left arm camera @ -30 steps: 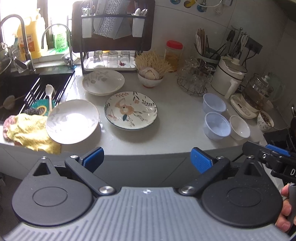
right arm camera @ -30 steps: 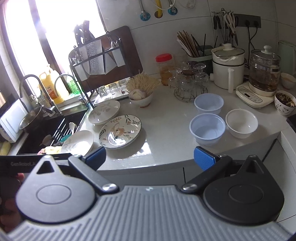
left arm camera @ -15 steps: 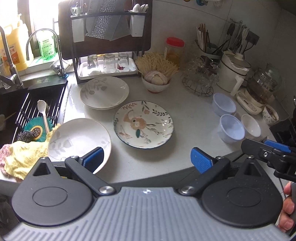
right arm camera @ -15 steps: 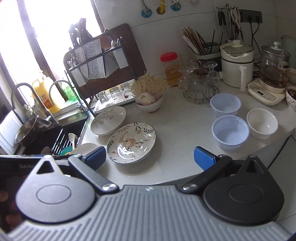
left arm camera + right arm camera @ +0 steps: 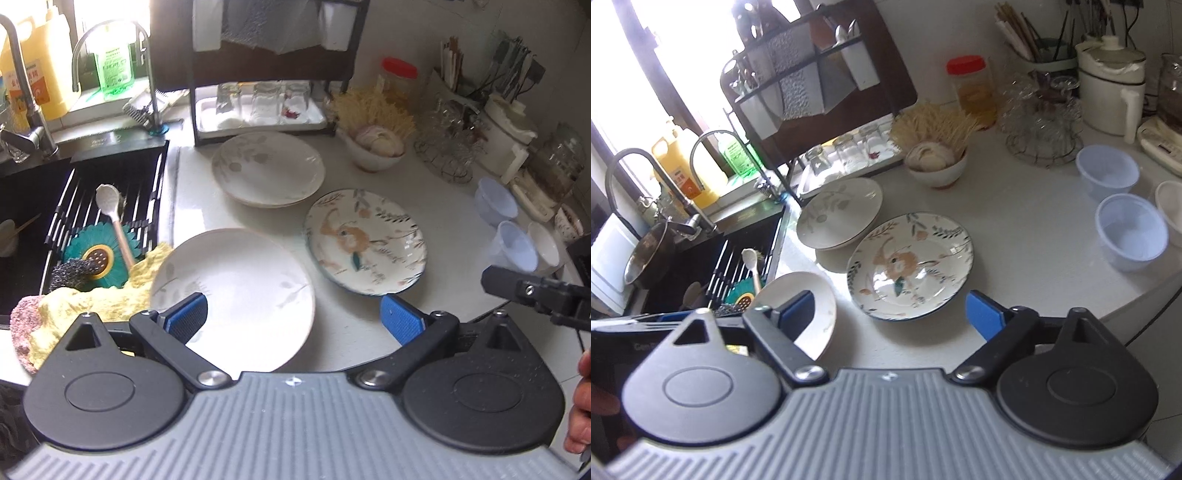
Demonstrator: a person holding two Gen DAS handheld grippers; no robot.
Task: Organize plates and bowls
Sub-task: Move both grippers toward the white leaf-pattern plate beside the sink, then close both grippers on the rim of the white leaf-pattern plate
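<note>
Three plates lie on the white counter: a near white plate (image 5: pixel 236 291) (image 5: pixel 809 306) partly on a yellow cloth, a flowered plate (image 5: pixel 365 240) (image 5: pixel 910 264), and a far white plate with leaf marks (image 5: pixel 267 168) (image 5: pixel 840 212). Two pale blue bowls (image 5: pixel 511 245) (image 5: pixel 1132 230) and a white bowl (image 5: pixel 543 247) (image 5: pixel 1171 206) stand at the right. My left gripper (image 5: pixel 293 319) is open, its tips just over the near white plate's front edge. My right gripper (image 5: pixel 886 312) is open and empty, in front of the flowered plate.
A sink (image 5: pixel 33 206) with a rack, spoon and scrubber is at the left. A dish rack with glasses (image 5: pixel 262 107) stands at the back. A bowl of garlic (image 5: pixel 375 146), a wire glass basket (image 5: pixel 447 151) and kettles (image 5: pixel 554 166) line the back right.
Both grippers have moved forward and down towards the plates; the left has closed in on the near white plate, the right on the flowered plate. Jaws stay open.
</note>
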